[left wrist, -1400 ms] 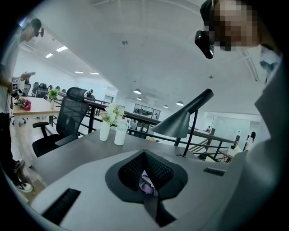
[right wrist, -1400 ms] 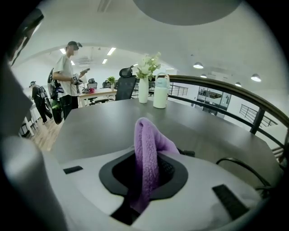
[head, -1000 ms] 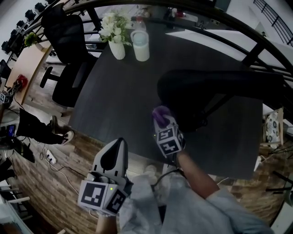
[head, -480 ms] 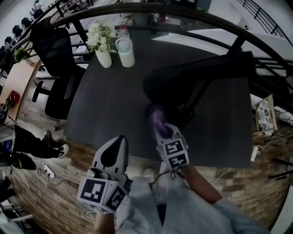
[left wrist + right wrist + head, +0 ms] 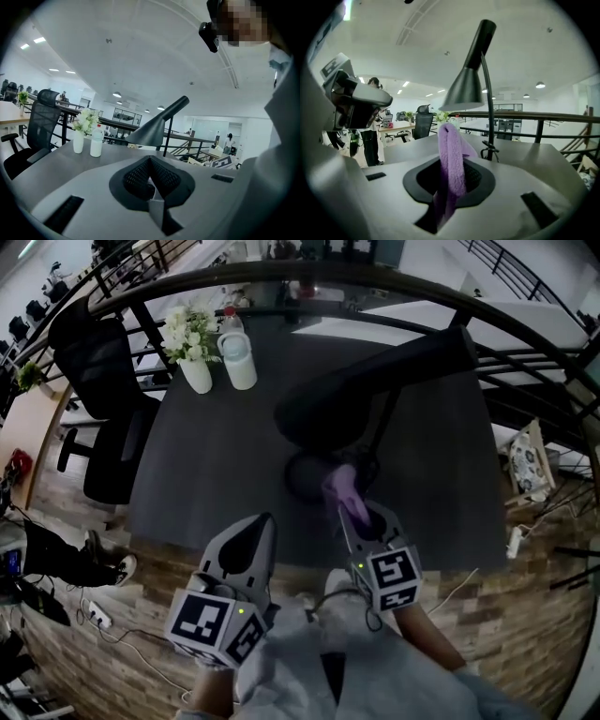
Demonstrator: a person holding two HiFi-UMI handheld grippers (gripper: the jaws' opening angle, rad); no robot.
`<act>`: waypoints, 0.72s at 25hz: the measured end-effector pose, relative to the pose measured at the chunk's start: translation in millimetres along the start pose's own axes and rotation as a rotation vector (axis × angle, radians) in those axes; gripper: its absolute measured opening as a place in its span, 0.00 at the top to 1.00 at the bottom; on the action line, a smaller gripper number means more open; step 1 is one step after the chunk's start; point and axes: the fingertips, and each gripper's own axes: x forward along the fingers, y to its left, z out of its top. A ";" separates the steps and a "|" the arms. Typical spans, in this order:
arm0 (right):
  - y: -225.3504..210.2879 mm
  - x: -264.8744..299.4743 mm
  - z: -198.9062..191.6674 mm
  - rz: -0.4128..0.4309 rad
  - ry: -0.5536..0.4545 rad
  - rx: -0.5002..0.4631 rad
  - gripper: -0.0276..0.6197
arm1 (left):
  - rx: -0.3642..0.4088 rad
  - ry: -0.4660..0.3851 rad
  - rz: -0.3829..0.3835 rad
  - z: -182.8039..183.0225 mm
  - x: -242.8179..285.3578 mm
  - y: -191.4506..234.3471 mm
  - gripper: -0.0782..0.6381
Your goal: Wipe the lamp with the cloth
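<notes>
A black desk lamp (image 5: 375, 381) stands on the dark table (image 5: 216, 456), its cone shade (image 5: 464, 89) on a thin upright stem (image 5: 490, 103) with the base (image 5: 314, 474) near the front. My right gripper (image 5: 349, 505) is shut on a purple cloth (image 5: 451, 154) that sticks up from its jaws, close to the lamp base and below the shade. My left gripper (image 5: 246, 542) hangs at the table's front edge, shut with nothing in it. The lamp shade (image 5: 147, 132) also shows ahead of it.
A white vase of flowers (image 5: 192, 357) and a white bottle (image 5: 238, 357) stand at the table's far left corner. A black office chair (image 5: 98, 362) is left of the table. A railing (image 5: 309, 277) curves behind it. Cables and a person's legs lie on the floor at left.
My right gripper has moved right and forward with the cloth, toward the lamp's base. The view has shifted, so the lamp sits higher. The left gripper has barely moved.
</notes>
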 end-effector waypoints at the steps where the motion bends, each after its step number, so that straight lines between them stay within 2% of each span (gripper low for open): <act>1: -2.4 -6.6 4.1 -0.013 -0.009 0.003 0.87 | 0.005 0.003 -0.014 0.1 1.1 -2.5 0.87; 11: -27.5 -66.8 32.4 -0.153 -0.107 0.073 0.87 | 0.035 0.013 -0.113 0.7 12.2 -29.0 0.87; 18: -42.1 -102.1 44.0 -0.236 -0.154 0.102 0.87 | 0.060 0.017 -0.142 3.6 18.9 -38.7 0.87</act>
